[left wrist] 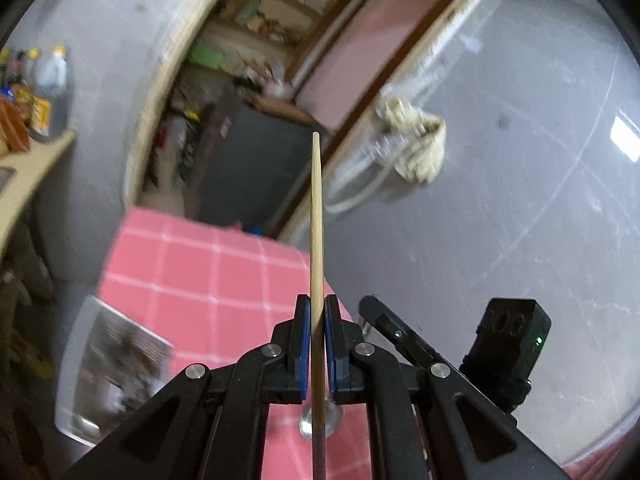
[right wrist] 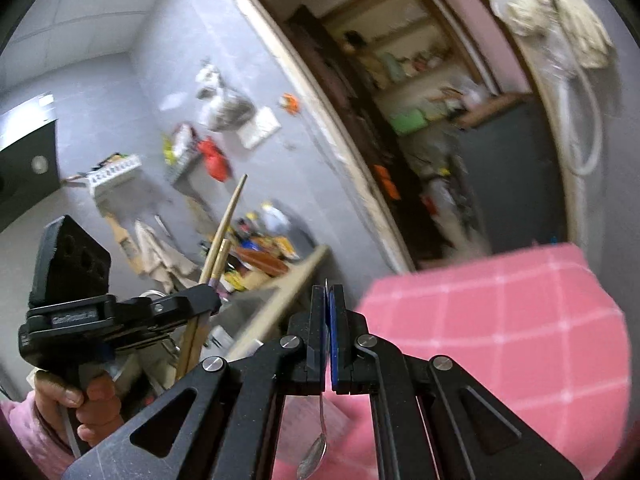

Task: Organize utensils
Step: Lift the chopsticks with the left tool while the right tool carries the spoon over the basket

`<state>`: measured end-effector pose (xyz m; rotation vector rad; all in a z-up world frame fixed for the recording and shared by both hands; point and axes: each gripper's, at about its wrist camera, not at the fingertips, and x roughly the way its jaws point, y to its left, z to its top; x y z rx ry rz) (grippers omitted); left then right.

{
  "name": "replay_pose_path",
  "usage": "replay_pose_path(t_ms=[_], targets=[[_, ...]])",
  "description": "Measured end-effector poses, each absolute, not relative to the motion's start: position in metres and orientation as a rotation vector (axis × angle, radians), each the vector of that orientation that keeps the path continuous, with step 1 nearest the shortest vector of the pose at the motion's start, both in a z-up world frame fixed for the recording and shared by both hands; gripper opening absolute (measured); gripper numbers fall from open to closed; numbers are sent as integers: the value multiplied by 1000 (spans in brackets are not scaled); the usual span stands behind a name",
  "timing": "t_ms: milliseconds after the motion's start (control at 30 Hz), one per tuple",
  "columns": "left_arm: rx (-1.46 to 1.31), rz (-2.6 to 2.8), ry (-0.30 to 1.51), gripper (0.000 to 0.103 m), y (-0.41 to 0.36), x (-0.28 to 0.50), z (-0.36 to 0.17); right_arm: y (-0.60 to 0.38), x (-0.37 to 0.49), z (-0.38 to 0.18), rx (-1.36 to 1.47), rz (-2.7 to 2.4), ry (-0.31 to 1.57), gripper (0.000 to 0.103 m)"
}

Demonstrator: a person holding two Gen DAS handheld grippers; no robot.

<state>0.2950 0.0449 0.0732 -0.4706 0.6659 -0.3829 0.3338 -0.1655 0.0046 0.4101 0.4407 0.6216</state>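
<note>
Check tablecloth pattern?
Pink with a white grid, a checked tablecloth. Shows best in the right wrist view.

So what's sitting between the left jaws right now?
A pair of wooden chopsticks, pinched between the blue pads of the left gripper; the left wrist view shows it best.

Open air ahead, over the pink checked table (left wrist: 208, 264).
Hemmed leftward by a cluttered shelf (right wrist: 288, 276); clear container (left wrist: 108, 364) occupying the table's near-left edge.
</note>
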Motion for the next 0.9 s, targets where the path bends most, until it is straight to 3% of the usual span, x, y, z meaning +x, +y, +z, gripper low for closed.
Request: replay_pose_path(t_ms=[300, 900], targets=[[-442, -234, 440, 7, 133, 306, 88, -84, 343, 16, 360, 652, 315, 2], [-344, -221, 195, 7, 146, 307, 54, -48, 326, -9, 179, 566, 316, 2]])
